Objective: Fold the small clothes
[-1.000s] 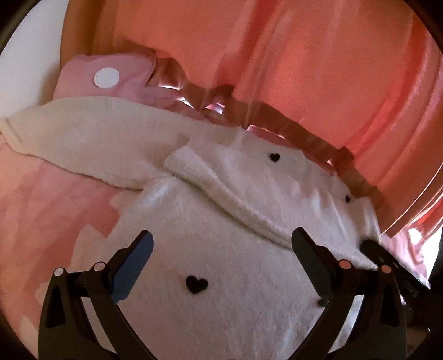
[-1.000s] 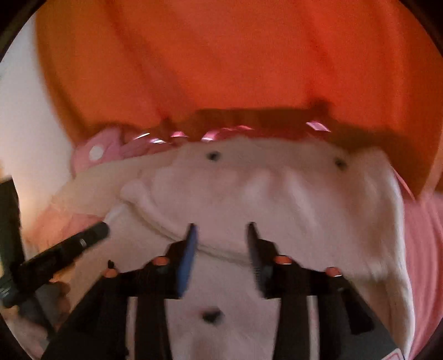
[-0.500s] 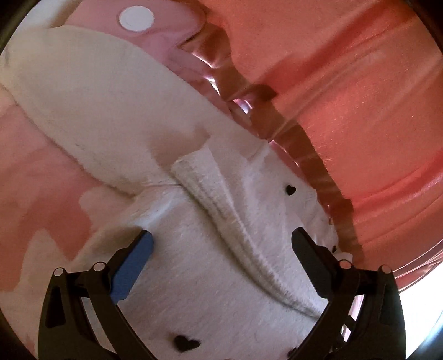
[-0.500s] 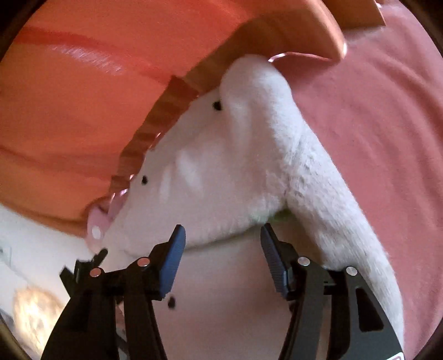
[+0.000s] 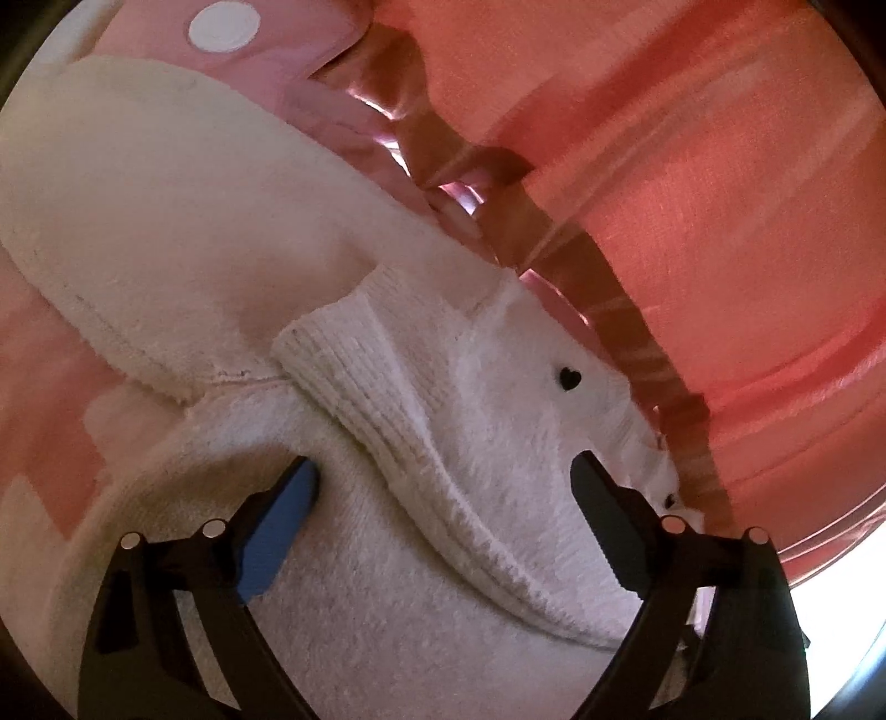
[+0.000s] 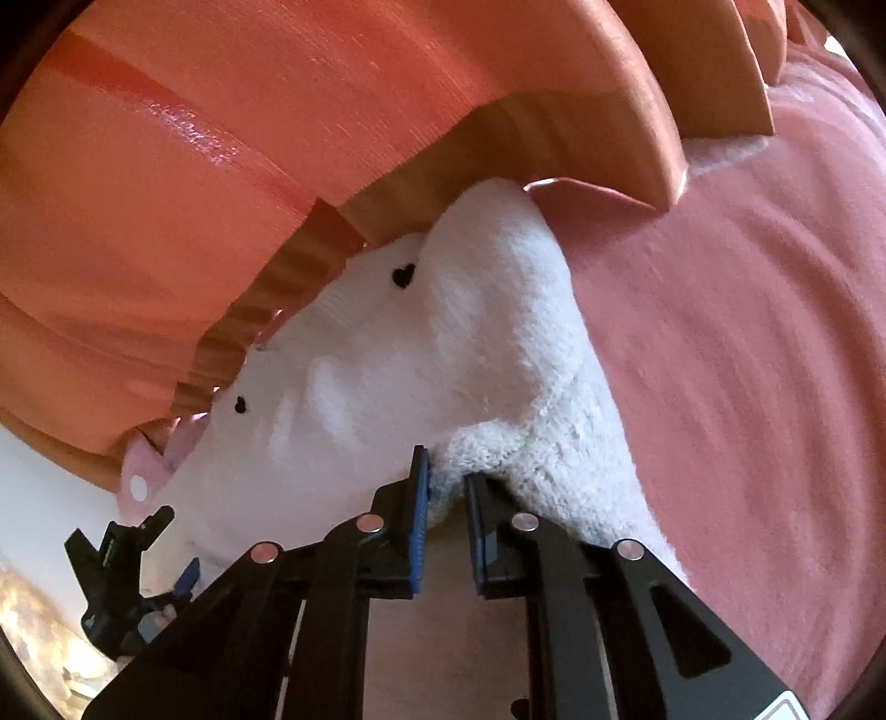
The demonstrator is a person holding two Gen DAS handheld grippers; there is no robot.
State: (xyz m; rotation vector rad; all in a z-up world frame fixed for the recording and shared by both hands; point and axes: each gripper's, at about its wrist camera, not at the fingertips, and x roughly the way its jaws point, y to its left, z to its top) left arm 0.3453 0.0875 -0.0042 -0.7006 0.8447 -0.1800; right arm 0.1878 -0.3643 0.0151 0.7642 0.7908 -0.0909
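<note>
A fluffy white sweater [image 5: 387,526] with small black hearts lies on a pink bedcover; its ribbed collar edge [image 5: 398,432] runs diagonally and one sleeve [image 5: 155,221] stretches to the upper left. My left gripper [image 5: 443,493] is open, fingers spread wide and pressed onto the sweater astride the collar. In the right wrist view the sweater [image 6: 415,360] is bunched up, and my right gripper [image 6: 443,487] is shut on a fold of it at the shoulder. The left gripper also shows in the right wrist view [image 6: 133,581] at the lower left.
An orange curtain [image 5: 692,166] hangs along the far edge of the bed, also in the right wrist view [image 6: 221,138]. A pink garment with a white dot [image 5: 266,33] lies behind the sleeve. The pink bedcover [image 6: 747,360] extends to the right.
My right gripper has closed from open onto the sweater's shoulder fold. My left gripper has come lower and closer to the collar, still open.
</note>
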